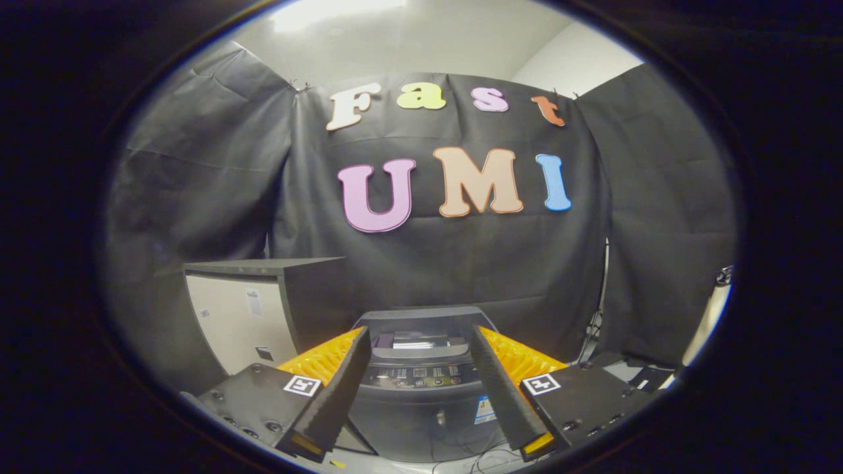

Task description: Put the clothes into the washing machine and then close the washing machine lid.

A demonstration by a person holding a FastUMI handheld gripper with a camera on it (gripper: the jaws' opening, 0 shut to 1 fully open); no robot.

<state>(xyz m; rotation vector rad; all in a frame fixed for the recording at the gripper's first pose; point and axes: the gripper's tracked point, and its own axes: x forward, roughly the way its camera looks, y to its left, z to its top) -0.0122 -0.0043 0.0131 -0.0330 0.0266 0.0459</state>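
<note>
Black cloth wall (461, 263) hangs behind everything, draped in folds, with a strip of pale ceiling (408, 39) above it. Left of centre you've got a boxy cabinet (244, 316) with a dark top and a light front panel, standing against the cloth. Just right of it sits the washing machine (421, 395), dark grey, top-loader, straight ahead of you and framed between the fingers. Its lid (421, 317) is tipped up at the back, so the tub opening is exposed; something pale shows in the opening but too small to tell what. Control panel (421, 376) with a row of small buttons runs across the front edge, and a small sticker (485, 409) sits on the front face below it. Your hand-held gripper (421, 342) has its fingers spread wide apart, nothing between them, not touching the machine. Clothes: can't make any out clearly. Some thin cables (474, 461) trail on the floor below the machine.
</note>
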